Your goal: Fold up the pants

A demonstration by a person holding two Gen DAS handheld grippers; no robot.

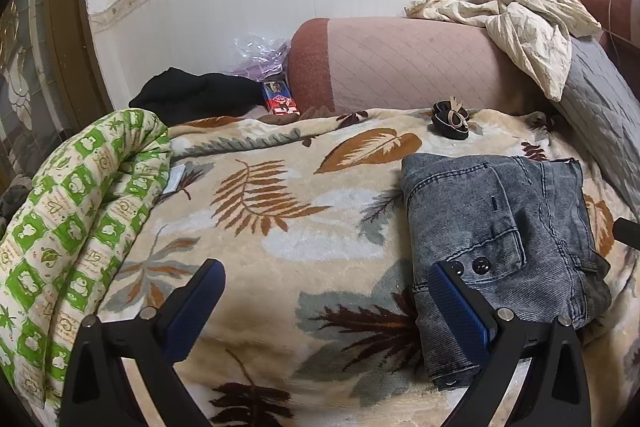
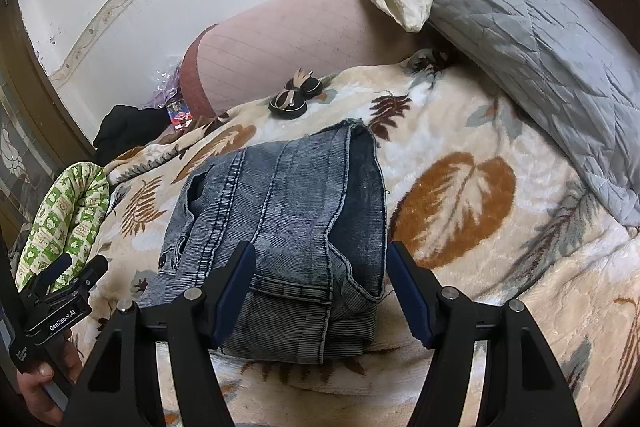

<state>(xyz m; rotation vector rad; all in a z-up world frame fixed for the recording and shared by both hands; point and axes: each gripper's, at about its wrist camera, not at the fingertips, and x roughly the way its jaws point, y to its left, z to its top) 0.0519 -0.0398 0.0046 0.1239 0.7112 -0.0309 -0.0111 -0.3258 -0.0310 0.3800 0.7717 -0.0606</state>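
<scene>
While pants (image 2: 280, 227) lie folded, left claw (image 2: 64, 279) (spread) reads "GenRobot.AI".

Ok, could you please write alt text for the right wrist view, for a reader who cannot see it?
Folded grey-blue denim pants lie on a cream leaf-print blanket, with the open right tool above their near edge, holding nothing. Behind are a black bow hair clip, a grey quilted pillow and a pink headboard.

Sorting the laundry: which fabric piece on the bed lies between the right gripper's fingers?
The folded grey-blue jeans, unlike the green patterned quilt at the left edge.
</scene>
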